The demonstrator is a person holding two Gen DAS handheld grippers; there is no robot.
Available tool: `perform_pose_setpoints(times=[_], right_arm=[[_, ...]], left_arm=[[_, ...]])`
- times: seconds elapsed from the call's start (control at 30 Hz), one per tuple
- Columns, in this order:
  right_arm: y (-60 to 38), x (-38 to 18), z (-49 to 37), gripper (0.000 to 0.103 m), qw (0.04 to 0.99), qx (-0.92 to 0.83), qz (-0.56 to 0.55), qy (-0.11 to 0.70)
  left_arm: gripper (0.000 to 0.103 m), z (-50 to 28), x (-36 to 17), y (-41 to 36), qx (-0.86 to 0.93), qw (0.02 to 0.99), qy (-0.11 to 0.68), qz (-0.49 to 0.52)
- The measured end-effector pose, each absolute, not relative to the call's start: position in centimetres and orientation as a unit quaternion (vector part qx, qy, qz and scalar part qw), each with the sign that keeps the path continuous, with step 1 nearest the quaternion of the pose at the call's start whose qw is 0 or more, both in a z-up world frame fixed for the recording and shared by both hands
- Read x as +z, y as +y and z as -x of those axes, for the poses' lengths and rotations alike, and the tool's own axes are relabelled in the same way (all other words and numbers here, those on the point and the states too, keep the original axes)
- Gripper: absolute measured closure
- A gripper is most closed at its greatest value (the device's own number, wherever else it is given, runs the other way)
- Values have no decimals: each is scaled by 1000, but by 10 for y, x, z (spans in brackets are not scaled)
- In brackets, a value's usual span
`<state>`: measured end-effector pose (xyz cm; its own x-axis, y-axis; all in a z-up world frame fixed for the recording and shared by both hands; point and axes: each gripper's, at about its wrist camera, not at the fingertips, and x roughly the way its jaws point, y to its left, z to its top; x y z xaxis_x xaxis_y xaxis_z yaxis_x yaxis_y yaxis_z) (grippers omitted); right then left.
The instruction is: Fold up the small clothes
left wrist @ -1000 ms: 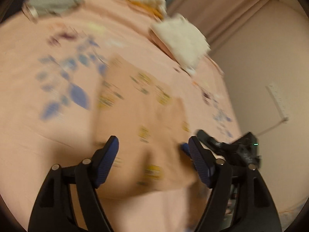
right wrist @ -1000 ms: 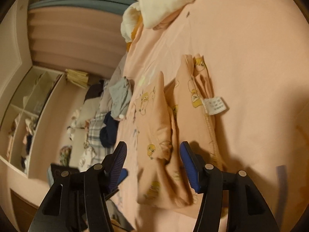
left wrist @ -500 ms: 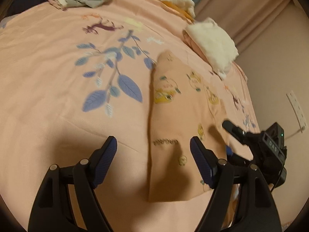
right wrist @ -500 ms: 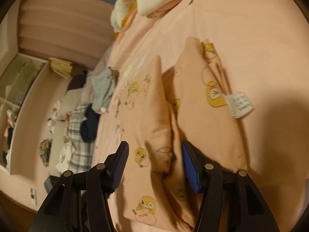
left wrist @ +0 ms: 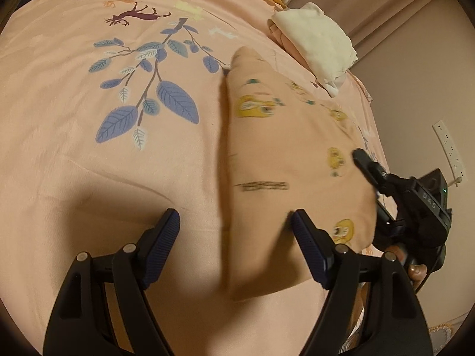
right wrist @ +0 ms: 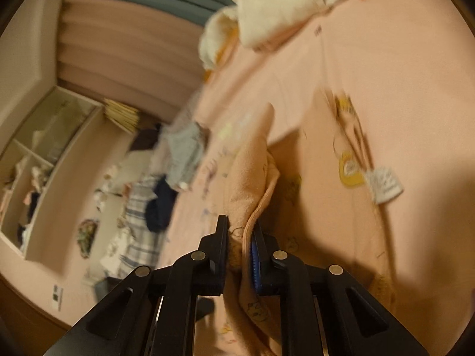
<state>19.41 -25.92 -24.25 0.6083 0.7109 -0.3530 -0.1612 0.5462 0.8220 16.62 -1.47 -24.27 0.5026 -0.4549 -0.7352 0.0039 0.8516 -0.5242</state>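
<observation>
My right gripper has just closed on a fold of the peach garment lying on the bed; it seems tilted slightly down. My left gripper hangs wide, garment edge at twelve o'clock.

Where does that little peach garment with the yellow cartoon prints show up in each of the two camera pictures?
Left wrist view: peach garment lies centre-right on the bedsheet.
Right wrist view: peach garment fills the lower centre and right, its edge pinched.
Shared landmark: the folded cream cloth beyond it.
</observation>
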Motion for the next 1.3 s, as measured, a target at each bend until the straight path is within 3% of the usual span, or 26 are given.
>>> perform_pose_setpoints(times=[0.3,0.43,0.47,0.5,0.53,0.87,1.07,1.13,1.2,1.3], right_arm=[[-294,-235,-171,87,838,197,-397,320],[-294,-238,-176,87,852,144,-368,344],[-294,-246,-181,86,847,129,-365,364],[-294,-255,-187,74,839,108,-364,391],[-296,-259,-189,73,832,98,-368,403],[-320,-227,-161,67,861,115,-413,272],[-266,-214,-178,68,884,176,-288,324],[-248,-229,-191,73,875,161,-246,385],[-242,-243,-199,88,870,132,-218,422],[-255,-242,-197,88,861,139,-274,404]], left_arm=[[22,-165,-242,-23,-135,843,478,206],[22,-164,-243,-29,-132,850,477,179],[21,-164,-243,-30,-131,852,477,174],[21,-163,-243,-32,-129,853,476,168],[21,-163,-244,-33,-129,854,476,165],[17,-165,-245,-32,-130,855,472,172],[27,-164,-242,-39,-128,862,464,160],[27,-163,-242,-42,-127,864,463,151],[27,-164,-243,-42,-128,864,465,144],[25,-166,-245,-39,-133,861,468,151]])
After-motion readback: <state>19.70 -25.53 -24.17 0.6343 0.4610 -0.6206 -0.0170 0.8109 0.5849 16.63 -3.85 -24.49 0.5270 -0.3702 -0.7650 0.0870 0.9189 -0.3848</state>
